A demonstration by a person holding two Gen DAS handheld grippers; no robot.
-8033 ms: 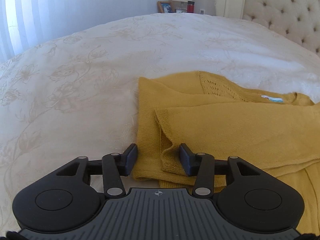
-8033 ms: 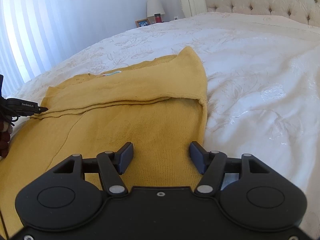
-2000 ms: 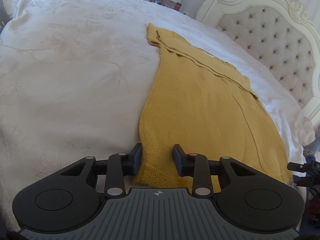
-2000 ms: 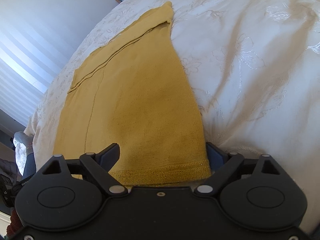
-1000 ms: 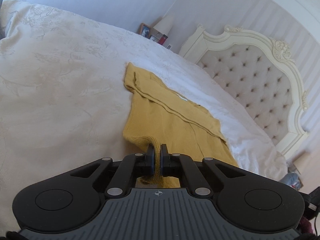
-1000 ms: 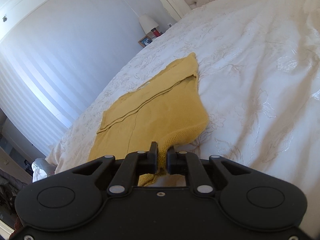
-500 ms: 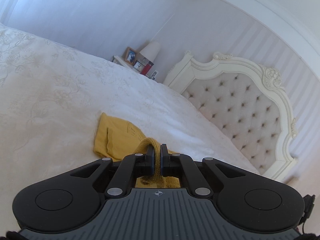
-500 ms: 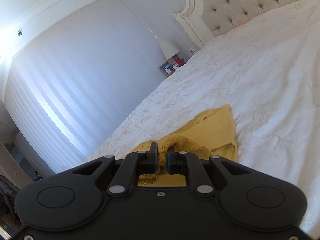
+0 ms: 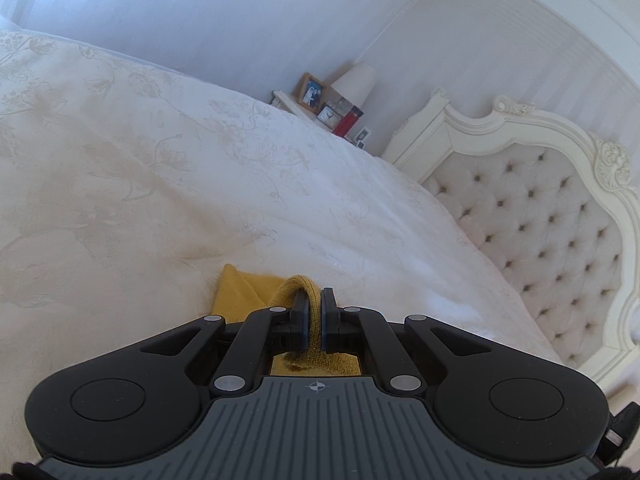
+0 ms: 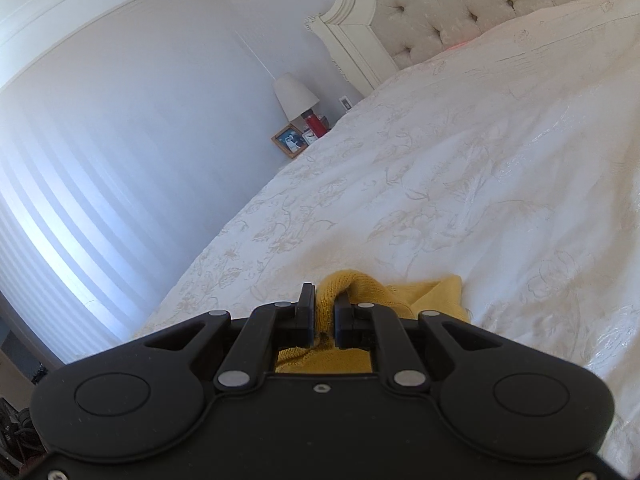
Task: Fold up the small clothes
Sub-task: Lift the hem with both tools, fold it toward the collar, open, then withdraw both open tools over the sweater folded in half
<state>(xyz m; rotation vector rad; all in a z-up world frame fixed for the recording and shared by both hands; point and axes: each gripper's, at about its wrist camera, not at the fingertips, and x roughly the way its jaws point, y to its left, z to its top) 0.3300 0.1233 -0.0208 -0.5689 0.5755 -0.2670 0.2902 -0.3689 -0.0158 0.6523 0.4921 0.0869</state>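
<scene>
A mustard-yellow knitted sweater [image 9: 236,292] lies on the white bedspread, and only its far corner shows past each gripper. My left gripper [image 9: 315,300] is shut on a fold of the sweater's hem, which loops over the left pad. In the right wrist view my right gripper [image 10: 323,304] is shut on another bunch of the hem, with the sweater [image 10: 434,290] showing just beyond and to the right of the fingers. Most of the garment is hidden under the gripper bodies.
The white embroidered bedspread [image 9: 160,168] stretches ahead in both views. A tufted cream headboard [image 9: 552,216] stands at the far right. A bedside table [image 9: 288,100] with a lamp [image 10: 294,94], a picture frame and a red item sits by the wall.
Both grippers, each still shut on the hem, have carried it forward over the sweater toward its far edge. Much less yellow fabric shows ahead than a second ago.
</scene>
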